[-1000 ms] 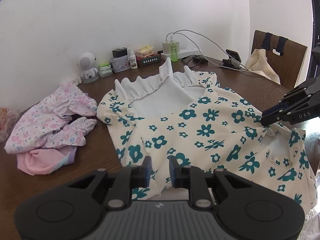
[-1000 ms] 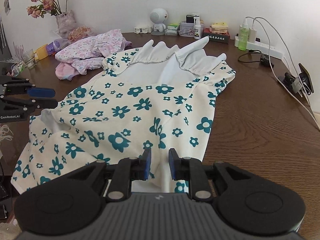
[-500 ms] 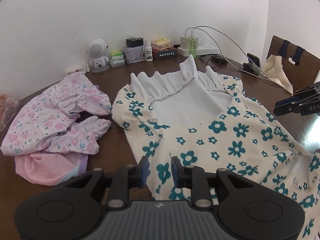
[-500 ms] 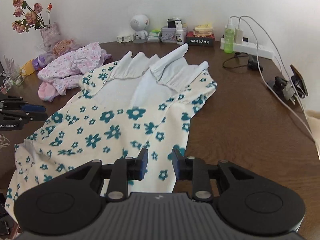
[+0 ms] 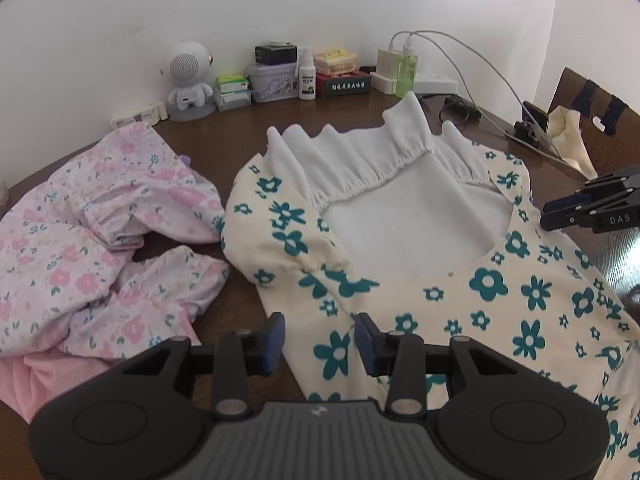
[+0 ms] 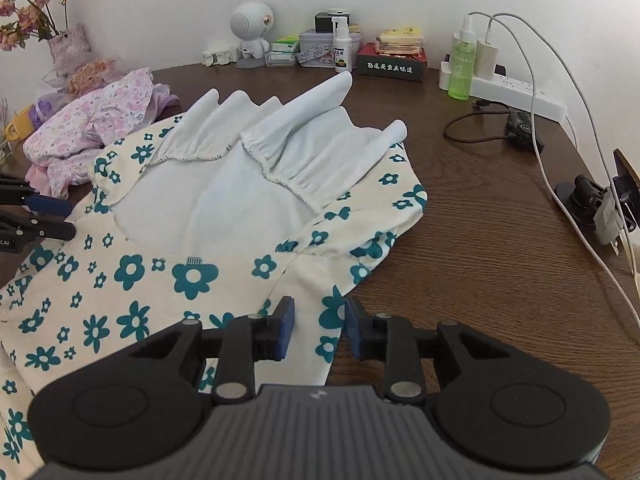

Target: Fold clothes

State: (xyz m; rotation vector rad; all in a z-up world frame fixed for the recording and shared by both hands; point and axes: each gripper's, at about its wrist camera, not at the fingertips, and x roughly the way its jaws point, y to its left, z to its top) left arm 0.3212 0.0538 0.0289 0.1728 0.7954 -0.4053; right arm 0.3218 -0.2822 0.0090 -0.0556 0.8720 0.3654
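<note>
A cream dress with teal flowers (image 5: 492,288) and a white ruffled collar (image 5: 380,160) lies spread on the brown table; it also shows in the right wrist view (image 6: 168,276). My left gripper (image 5: 319,338) is open over the dress's left side edge, below the sleeve. My right gripper (image 6: 319,328) is open over the right side edge, below the other sleeve. Each gripper shows from the side in the other's view: the right one (image 5: 588,210), the left one (image 6: 36,218).
A heap of pink floral clothes (image 5: 92,248) lies left of the dress. Along the back wall stand a white robot speaker (image 5: 188,80), boxes, bottles and a power strip (image 6: 516,88) with cables. A clipped phone holder (image 6: 600,208) and a chair (image 5: 600,120) stand at right.
Both grippers have moved forward along the dress towards the collar, and their jaws have opened wider. The dress now lies flatter on the table.
</note>
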